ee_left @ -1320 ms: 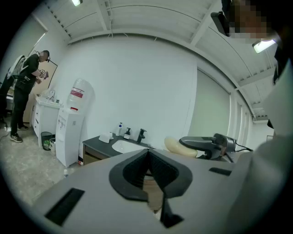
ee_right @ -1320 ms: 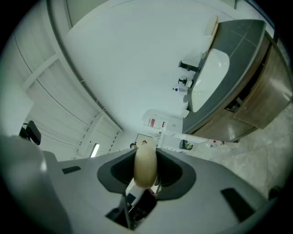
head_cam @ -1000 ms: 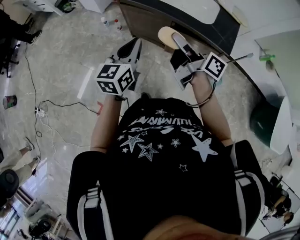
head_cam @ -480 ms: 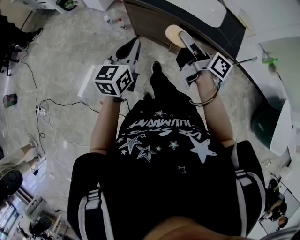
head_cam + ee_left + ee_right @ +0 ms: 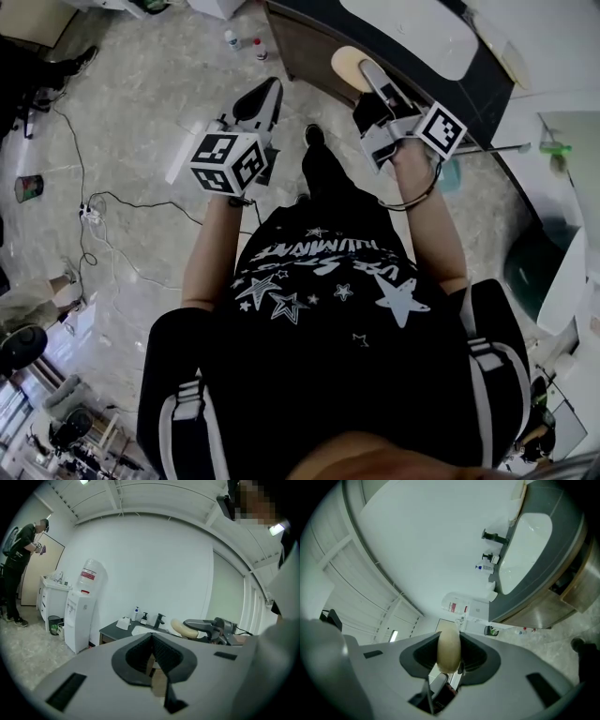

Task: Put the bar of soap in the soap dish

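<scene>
A cream oval bar of soap (image 5: pixel 343 64) sits between the jaws of my right gripper (image 5: pixel 364 71), which is shut on it and held level just short of the dark counter (image 5: pixel 441 70). In the right gripper view the soap (image 5: pixel 448 654) stands on edge between the pads. The left gripper view shows the soap (image 5: pixel 184 629) from the side. My left gripper (image 5: pixel 271 87) hangs over the floor to the left, shut with nothing in it; its pads (image 5: pixel 161 649) meet. I cannot make out a soap dish.
The counter holds a white basin (image 5: pixel 524 550) with a black faucet (image 5: pixel 494 537), a pump bottle (image 5: pixel 485 567) and a small white item (image 5: pixel 123 623). A water dispenser (image 5: pixel 82 609) stands to the left. Cables (image 5: pixel 103 202) trail over the marble floor, and a person (image 5: pixel 16 569) stands far off.
The person has stepped toward the counter, carrying both grippers forward. The counter and basin sit nearer. The soap stays gripped in the right gripper; the left stays shut.
</scene>
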`<state>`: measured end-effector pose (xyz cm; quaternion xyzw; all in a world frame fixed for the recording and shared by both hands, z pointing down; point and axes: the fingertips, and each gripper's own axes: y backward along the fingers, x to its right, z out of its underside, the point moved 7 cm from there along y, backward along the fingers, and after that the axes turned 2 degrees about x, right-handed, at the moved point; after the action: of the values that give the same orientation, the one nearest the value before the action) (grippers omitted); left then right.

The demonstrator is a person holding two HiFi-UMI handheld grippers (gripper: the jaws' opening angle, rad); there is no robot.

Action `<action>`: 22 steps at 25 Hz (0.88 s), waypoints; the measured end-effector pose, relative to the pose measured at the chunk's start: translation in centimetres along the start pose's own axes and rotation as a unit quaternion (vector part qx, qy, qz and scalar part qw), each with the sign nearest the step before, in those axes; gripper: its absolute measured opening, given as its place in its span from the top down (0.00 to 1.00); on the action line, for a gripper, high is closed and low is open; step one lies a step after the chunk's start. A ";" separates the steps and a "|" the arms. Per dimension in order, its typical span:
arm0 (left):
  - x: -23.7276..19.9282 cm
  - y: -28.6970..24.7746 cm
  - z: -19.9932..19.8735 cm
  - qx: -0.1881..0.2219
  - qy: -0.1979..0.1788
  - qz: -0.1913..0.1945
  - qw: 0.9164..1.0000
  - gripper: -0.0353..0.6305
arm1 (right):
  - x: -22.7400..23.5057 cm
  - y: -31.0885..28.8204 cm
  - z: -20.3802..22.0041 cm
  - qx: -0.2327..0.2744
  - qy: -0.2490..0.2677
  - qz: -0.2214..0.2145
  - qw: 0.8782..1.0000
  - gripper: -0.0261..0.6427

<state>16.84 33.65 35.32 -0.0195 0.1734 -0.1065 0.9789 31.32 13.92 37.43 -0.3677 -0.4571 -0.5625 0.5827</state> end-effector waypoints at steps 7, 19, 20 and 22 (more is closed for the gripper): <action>-2.4 -5.7 -0.9 -0.016 -0.001 0.004 1.000 0.93 | 2.2 -4.3 -4.0 0.007 -0.011 0.004 1.000 0.78; -4.8 -14.9 -2.8 -0.037 -0.011 0.015 0.999 0.93 | 6.1 -9.1 -11.2 0.028 -0.028 0.014 0.999 0.78; -5.0 -15.4 -2.9 -0.038 -0.012 0.014 0.999 0.93 | 6.3 -9.4 -11.6 0.028 -0.025 0.013 0.999 0.78; -5.5 -17.0 -3.3 -0.041 -0.012 0.014 0.999 0.93 | 6.7 -10.6 -12.8 0.028 -0.024 0.012 0.999 0.78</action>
<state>7.22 18.18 35.30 -0.0585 0.1657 -0.0858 0.9807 22.00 -1.34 38.90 -0.3700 -0.4820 -0.5337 0.5882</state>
